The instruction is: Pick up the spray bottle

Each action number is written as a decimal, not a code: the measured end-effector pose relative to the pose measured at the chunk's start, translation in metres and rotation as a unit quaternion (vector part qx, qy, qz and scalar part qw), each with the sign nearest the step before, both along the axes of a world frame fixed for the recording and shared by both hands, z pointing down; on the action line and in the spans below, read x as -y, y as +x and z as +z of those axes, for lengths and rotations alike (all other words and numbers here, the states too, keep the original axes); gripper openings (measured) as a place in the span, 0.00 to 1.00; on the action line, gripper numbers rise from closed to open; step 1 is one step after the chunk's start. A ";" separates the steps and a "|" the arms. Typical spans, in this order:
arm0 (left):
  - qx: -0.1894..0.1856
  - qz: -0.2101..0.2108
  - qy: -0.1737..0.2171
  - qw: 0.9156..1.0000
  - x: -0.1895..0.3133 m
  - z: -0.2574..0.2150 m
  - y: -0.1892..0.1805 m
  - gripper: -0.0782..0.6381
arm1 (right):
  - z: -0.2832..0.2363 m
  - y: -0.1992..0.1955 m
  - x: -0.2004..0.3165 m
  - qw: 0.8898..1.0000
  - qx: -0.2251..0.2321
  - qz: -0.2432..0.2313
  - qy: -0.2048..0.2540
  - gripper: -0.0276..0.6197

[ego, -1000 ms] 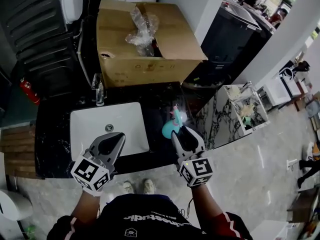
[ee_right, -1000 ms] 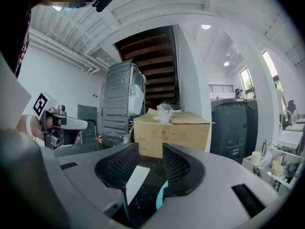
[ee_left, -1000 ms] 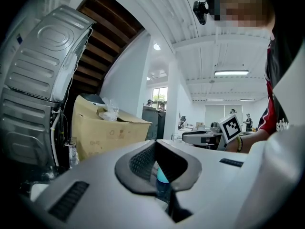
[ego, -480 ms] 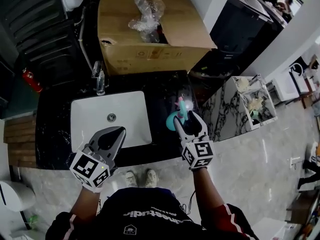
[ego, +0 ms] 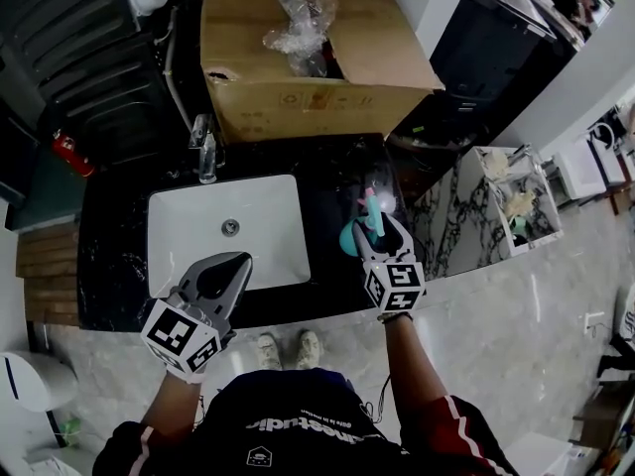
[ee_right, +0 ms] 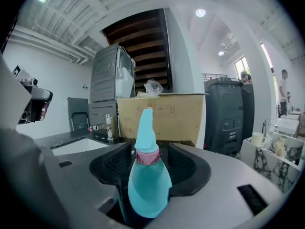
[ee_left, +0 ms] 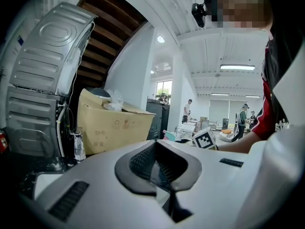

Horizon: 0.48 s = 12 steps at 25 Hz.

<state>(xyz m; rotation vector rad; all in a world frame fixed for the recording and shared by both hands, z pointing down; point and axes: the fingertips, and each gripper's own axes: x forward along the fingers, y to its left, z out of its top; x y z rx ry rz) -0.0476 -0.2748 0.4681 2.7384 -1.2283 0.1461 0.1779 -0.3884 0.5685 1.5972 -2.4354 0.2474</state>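
Two jaws of the right gripper [ego: 379,228] stand spread, having just been opening, either side of the teal plastic spray bottle [ee_right: 148,185] without pressing it. It stands upright on the black stone countertop [ego: 114,266], right of the white rectangular sink [ego: 189,236]. The left gripper [ego: 235,262] has its jaws closed together, empty.

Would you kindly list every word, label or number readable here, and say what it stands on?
None reads clearly.
Brown cardboard box: small printed marks on its front, too small to read.
Person's dark shirt: white print, upside down, too blurred to read.
Teal spray bottle with pink collar: no label visible.
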 end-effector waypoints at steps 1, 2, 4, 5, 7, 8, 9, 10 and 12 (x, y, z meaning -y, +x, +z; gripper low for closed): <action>0.001 0.001 0.000 1.000 0.000 0.001 0.000 0.13 | 0.002 0.000 0.001 1.000 -0.003 0.000 -0.002 0.45; 0.001 0.000 -0.001 1.000 0.000 0.001 0.000 0.13 | 0.004 0.000 0.001 1.000 -0.005 0.001 -0.003 0.45; -0.001 -0.004 -0.001 1.000 0.000 0.000 -0.001 0.13 | 0.005 0.000 0.001 1.000 -0.005 0.003 -0.003 0.38; -0.002 -0.005 -0.001 1.000 0.001 -0.001 -0.001 0.13 | 0.004 0.000 0.002 1.000 -0.006 0.003 -0.003 0.38; -0.003 -0.004 0.001 1.000 0.002 -0.002 -0.001 0.13 | 0.001 -0.002 0.002 1.000 -0.009 0.002 0.000 0.36; -0.003 -0.001 0.002 1.000 0.002 -0.003 -0.001 0.13 | -0.001 -0.003 0.002 1.000 -0.011 0.001 0.003 0.34; -0.004 0.000 0.004 1.000 0.003 -0.004 -0.001 0.13 | -0.003 -0.003 0.001 1.000 -0.013 -0.001 0.005 0.32; -0.004 -0.001 0.005 1.000 0.003 -0.005 -0.001 0.13 | -0.005 -0.004 0.001 1.000 -0.014 -0.002 0.004 0.31; -0.006 -0.003 0.008 1.000 0.004 -0.008 -0.002 0.13 | -0.005 -0.005 0.001 1.000 -0.013 -0.005 0.001 0.30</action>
